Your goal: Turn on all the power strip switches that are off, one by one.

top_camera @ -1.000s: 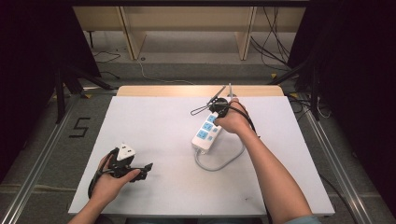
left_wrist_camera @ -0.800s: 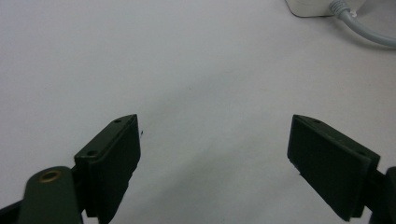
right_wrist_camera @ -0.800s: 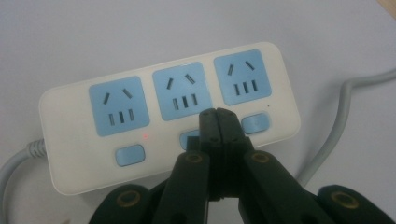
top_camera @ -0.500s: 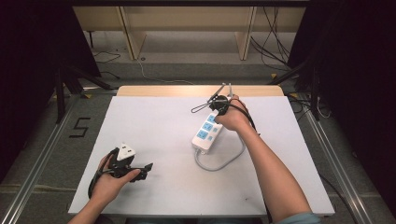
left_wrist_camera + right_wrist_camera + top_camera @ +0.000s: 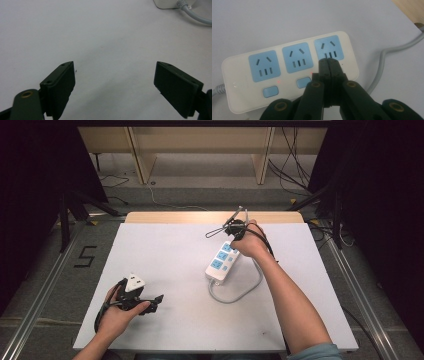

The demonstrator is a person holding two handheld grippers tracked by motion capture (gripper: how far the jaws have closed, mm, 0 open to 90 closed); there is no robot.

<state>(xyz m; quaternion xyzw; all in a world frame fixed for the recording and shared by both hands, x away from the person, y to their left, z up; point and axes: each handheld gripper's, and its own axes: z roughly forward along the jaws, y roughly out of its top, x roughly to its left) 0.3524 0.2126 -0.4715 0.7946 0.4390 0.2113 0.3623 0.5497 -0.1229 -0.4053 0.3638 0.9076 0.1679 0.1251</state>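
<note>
We see a white three-socket power strip (image 5: 289,72) with blue socket faces and blue switches lying on the white table (image 5: 165,255). Our right gripper (image 5: 329,61), jaws pressed together and holding nothing, hovers over the strip's end socket. The strip's grey cable (image 5: 240,292) loops beside it. Well away from the strip, our left gripper (image 5: 113,82) rests with jaws spread wide, empty.

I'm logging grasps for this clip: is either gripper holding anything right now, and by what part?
Nothing is held. The right gripper is shut with nothing between its fingers, its tips over the power strip. The left gripper is open above the bare table.
</note>
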